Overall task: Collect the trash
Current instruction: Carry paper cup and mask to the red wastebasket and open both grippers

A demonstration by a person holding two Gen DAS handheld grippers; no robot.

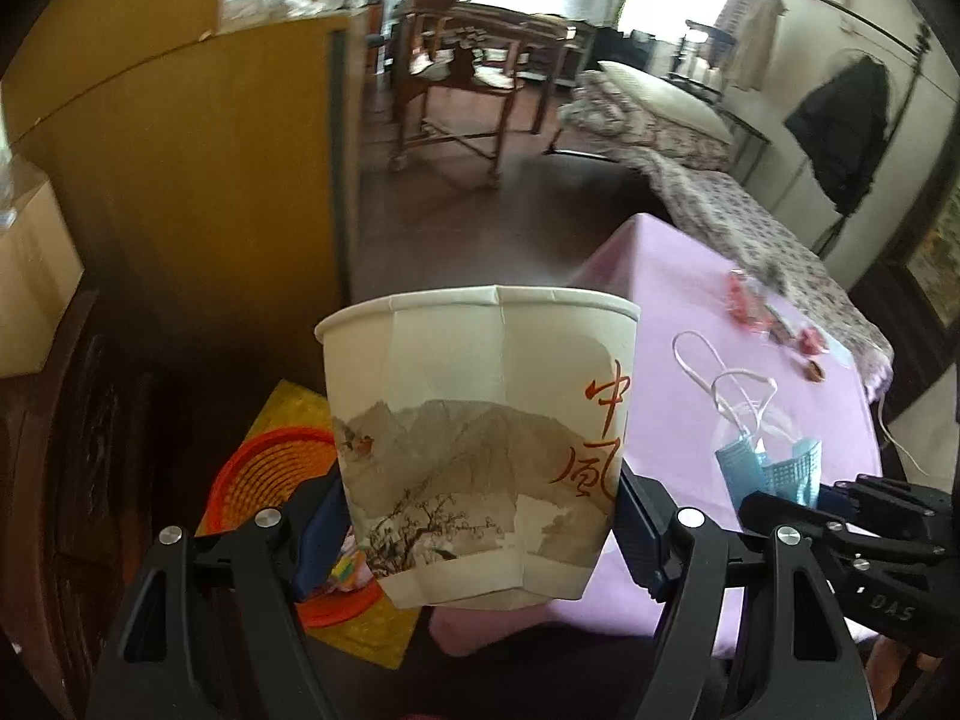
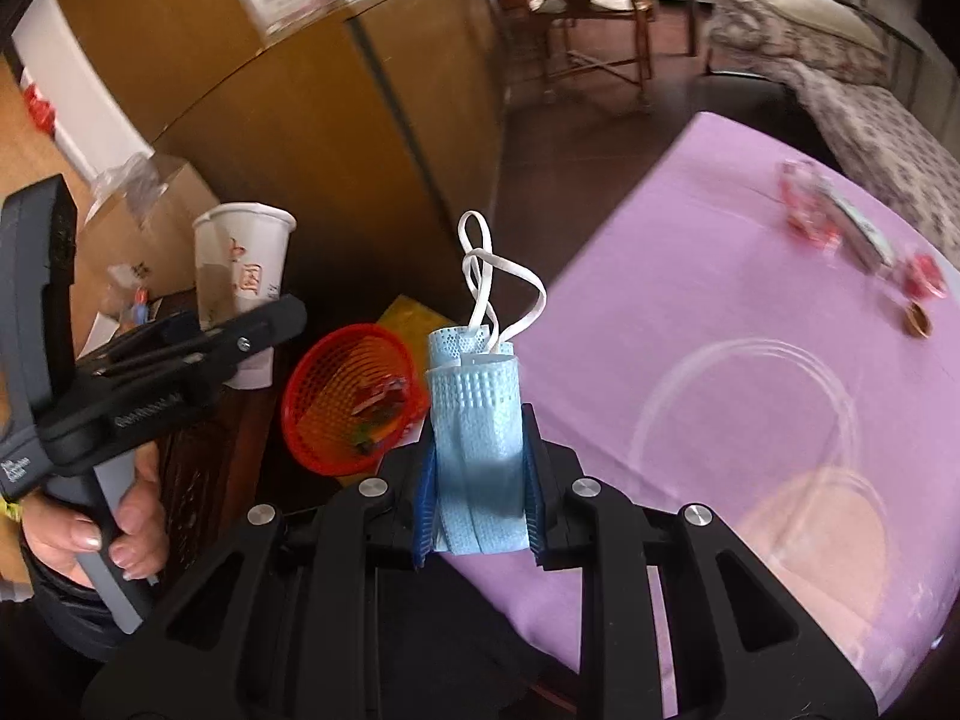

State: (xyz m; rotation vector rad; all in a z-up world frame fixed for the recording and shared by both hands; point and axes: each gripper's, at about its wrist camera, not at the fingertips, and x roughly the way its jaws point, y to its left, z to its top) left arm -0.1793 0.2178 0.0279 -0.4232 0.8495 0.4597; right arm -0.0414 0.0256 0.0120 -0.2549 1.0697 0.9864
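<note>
My left gripper (image 1: 480, 531) is shut on a white paper cup (image 1: 480, 438) printed with a mountain scene and red characters; the cup stands upright between the blue pads. Below and left of it sits an orange-red mesh basket (image 1: 270, 468) on a yellow mat. My right gripper (image 2: 477, 468) is shut on a folded light blue face mask (image 2: 477, 414), its white ear loops sticking up. In the right wrist view the basket (image 2: 348, 402) lies left of the mask and holds some wrappers. The same view shows the cup (image 2: 246, 276) in the left gripper (image 2: 198, 330), held by a hand (image 2: 90, 534).
A table with a purple cloth (image 2: 720, 330) carries red wrappers (image 2: 807, 210), a small brown item (image 2: 918, 321) and a clear round lid (image 2: 750, 408). A yellow-brown cabinet (image 1: 198, 180), a cardboard box (image 1: 36, 276), dark wooden chairs (image 1: 456, 78) and a patterned bed (image 1: 750, 222) stand around.
</note>
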